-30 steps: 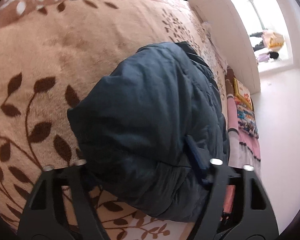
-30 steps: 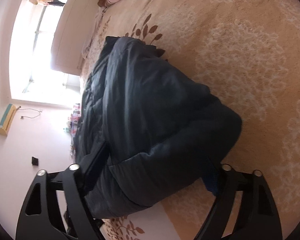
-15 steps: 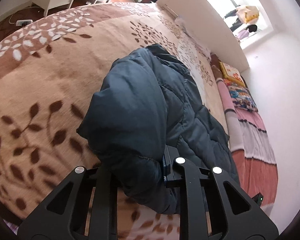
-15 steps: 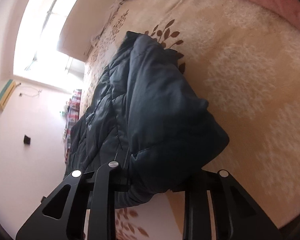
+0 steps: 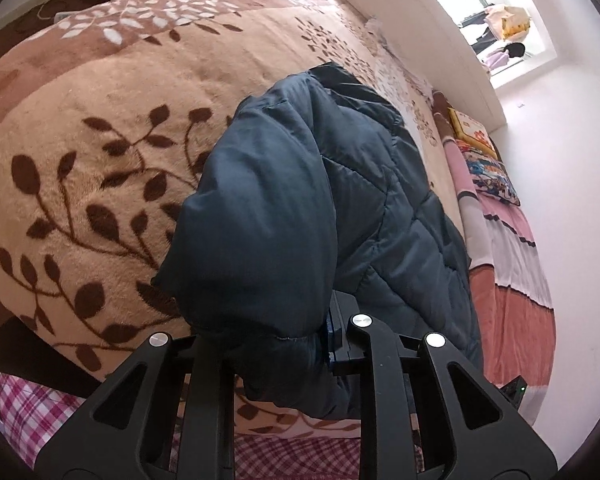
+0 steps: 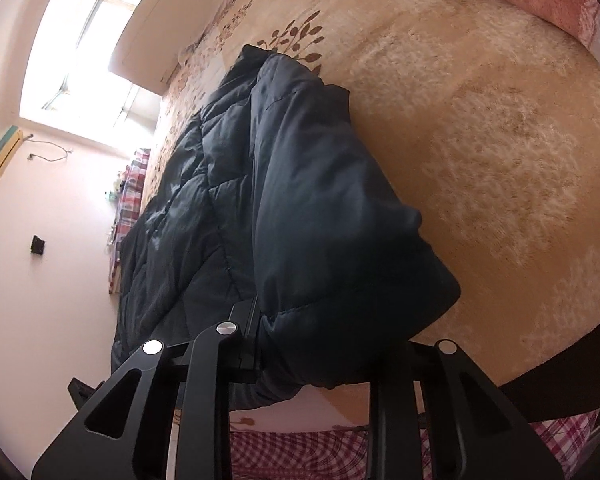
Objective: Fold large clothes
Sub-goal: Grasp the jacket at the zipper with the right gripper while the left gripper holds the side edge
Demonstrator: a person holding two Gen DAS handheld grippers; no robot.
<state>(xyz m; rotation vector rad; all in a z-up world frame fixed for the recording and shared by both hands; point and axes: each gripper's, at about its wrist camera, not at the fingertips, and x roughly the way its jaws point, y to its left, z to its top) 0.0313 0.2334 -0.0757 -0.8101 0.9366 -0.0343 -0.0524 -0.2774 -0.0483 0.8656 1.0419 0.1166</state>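
- Dark navy quilted jacket [image 5: 284, 208] [image 6: 300, 200]: lies on the bed, running away from both tongs toward the headboard; its near end bunches up between the fingers of each tool. A smooth sleeve-like fold lies over the diamond-quilted body.
- Left gripper [image 5: 276, 344]: black two-finger tongs, closed in on the near hem of the jacket; padded cloth fills the space between the fingers and bulges over them.
- Right gripper [image 6: 320, 356]: black tongs, likewise pinching a thick fold of the jacket's near edge; cloth hides the inner faces of the fingers.
- Tan plush blanket [image 5: 100, 128] [image 6: 500, 140]: brown leaf-and-vine print, covers the bed under the jacket; spreads to the left of the left tongs and to the right of the right tongs.
- Pink checked sheet [image 5: 32, 412] [image 6: 300, 452]: shows below the blanket edge, nearest both tools.
- White headboard [image 5: 420, 28]: beyond the jacket's far end.
- Patterned pillow [image 5: 488, 172]: far right of the left tongs, beside striped pink bedding [image 5: 512, 256].
- Bright window [image 6: 72, 60]: upper left of the right tongs' view.
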